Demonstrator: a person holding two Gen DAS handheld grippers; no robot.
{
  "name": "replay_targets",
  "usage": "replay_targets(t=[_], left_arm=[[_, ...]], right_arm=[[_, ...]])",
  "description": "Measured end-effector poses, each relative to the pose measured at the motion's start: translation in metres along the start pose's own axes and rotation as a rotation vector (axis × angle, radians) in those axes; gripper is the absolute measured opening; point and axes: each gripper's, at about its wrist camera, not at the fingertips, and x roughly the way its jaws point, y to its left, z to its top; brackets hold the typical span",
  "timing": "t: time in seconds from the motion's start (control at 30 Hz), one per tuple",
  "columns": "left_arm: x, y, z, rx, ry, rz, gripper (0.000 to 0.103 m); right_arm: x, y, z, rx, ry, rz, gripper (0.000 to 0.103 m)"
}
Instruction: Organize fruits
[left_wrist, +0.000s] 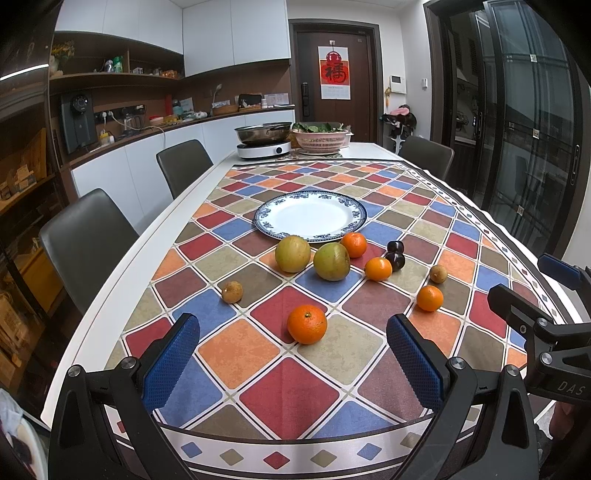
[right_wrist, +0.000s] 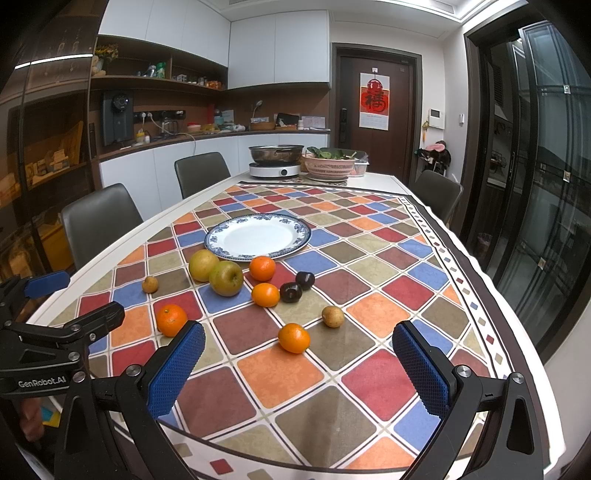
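Both claws stand wide and empty, the left gripper (left_wrist: 291, 354) just short of a mandarin (left_wrist: 307, 324) and the right gripper (right_wrist: 297, 363) behind another mandarin (right_wrist: 294, 337), so an off-centre squeeze could roll either round fruit away from the bare plate (left_wrist: 310, 216) beyond.

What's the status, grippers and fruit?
Left gripper and right gripper open, empty. Fruit loose on cloth, plate bare. Nearest orange unobstructed.

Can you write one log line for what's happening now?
left gripper: open, empty | right gripper: open, empty | plate: empty | fruits: on tablecloth
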Motion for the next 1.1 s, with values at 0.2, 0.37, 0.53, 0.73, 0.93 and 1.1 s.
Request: replay_targets(t=[0.2, 0.37, 0.53, 0.73, 0.93, 1.1], left_arm=[[0.001, 0.002, -0.001, -0.003, 0.005, 0.001, 0.103], [0.006, 0.005, -0.002, -0.007, 0.021, -0.002, 0.103], [0.015, 0.006, -0.004, -0.014, 0.045, -0.01, 0.103], [0.024, 0.007, -0.005, -0.017, 0.067, -0.022, 0.102], [0.037, 0.003, -0.002, 0.032, 0.096, -0.042, 0.098], [0.057, 0.003, 0.003, 0.069, 0.131, -0.07, 0.09]], right_arm=[[0.0, 0.0, 0.0, -0.002, 0.001, 0.0, 0.102], [0.005, 0.002, -0.001, -0.007, 0.015, 0.007, 0.102], [0.011, 0.002, -0.002, -0.006, 0.037, 0.009, 0.102], [0.025, 0.002, -0.003, -0.015, 0.081, 0.027, 0.102], [0.043, -0.003, -0.006, 0.0, 0.129, 0.038, 0.102], [0.063, -0.006, -0.005, 0.011, 0.172, 0.044, 0.101]])
